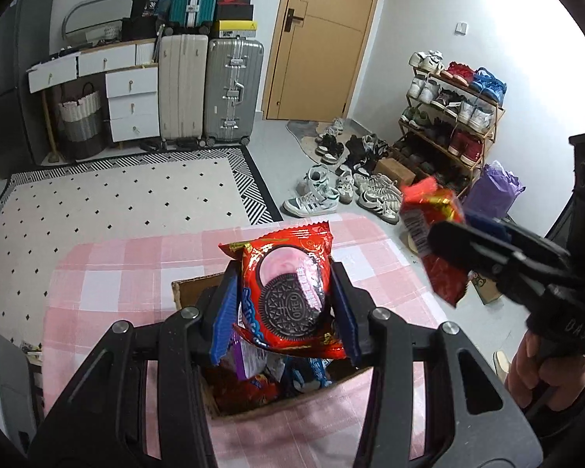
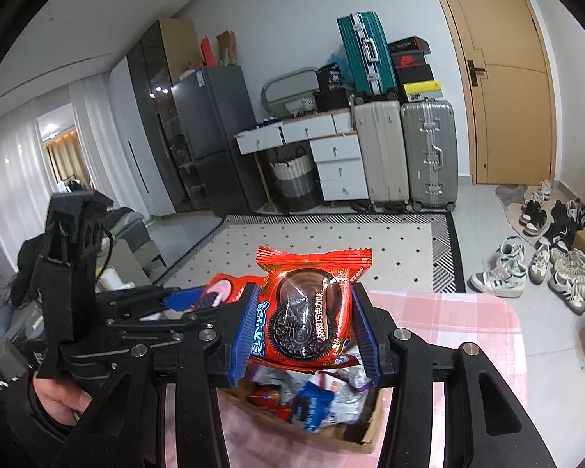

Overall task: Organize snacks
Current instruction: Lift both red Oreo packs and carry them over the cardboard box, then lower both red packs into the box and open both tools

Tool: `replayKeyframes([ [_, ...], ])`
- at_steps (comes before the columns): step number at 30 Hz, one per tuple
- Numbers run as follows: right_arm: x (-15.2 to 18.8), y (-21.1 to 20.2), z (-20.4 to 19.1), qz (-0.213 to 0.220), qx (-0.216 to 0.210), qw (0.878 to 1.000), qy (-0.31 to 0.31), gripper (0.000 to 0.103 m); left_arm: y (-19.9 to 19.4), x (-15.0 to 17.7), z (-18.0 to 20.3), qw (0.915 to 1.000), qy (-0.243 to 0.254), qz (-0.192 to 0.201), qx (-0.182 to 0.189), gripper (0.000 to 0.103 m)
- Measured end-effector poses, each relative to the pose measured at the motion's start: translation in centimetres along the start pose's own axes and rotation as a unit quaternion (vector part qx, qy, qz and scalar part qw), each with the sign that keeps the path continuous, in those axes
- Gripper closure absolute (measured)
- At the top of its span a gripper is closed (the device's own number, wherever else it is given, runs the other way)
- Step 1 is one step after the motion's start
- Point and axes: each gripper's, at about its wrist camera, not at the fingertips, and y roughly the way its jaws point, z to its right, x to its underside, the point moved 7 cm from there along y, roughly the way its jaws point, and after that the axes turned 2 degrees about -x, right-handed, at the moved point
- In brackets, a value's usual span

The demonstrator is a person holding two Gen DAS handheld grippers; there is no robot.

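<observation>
Across the room beyond the surface (image 1: 109, 273), a pale dotted rug (image 1: 109, 202) with a striped border covered the floor, running toward a wooden door (image 1: 323, 39), upright suitcases (image 1: 234, 89), a white drawer unit (image 1: 132, 97) and a shoe rack (image 1: 448, 117) with loose sneakers (image 1: 312, 199) scattered before it. A dark fridge (image 2: 210, 117) stood further along the wall in the right wrist view. Nearer, the surface wore a pink-and-white checked cloth, and on it sat an open cardboard box (image 1: 191, 292) holding a jumble of snack packets. Both grippers were held above the box, angled downward, side by side. The left gripper (image 1: 288, 300) had its blue-padded fingers (image 1: 224, 312) closed on a red pink-cream Oreo packet (image 1: 288, 277), which stood upright between them just over the box. The right gripper (image 2: 304, 323), gripped by a hand (image 1: 526, 362) at the frame edge, had its fingers (image 2: 247, 327) clamped on a red chocolate Oreo packet (image 2: 308, 308), likewise upright and raised over the box's contents.
</observation>
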Motion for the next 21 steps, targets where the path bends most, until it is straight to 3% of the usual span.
replayKeyframes([
  [12,1.7,6.5,3.3,-0.032,-0.001,0.999,0.016,0.057,7.4,0.1,-1.1,0.9998,-0.001,-0.021,0.006,0.062],
  [17,3.7,9.9,3.7,-0.081,0.001,0.996,0.023,0.056,8.9,0.6,-2.1,0.9996,-0.019,-0.021,0.002,0.061],
  [19,5.1,11.5,4.1,-0.1,0.013,0.995,0.025,0.041,9.1,1.0,-2.7,0.9995,-0.02,-0.022,-0.008,0.056],
  [21,6.1,12.4,4.5,-0.112,0.012,0.993,0.034,0.039,9.0,1.3,-3.1,0.9995,-0.021,-0.021,-0.009,0.049],
])
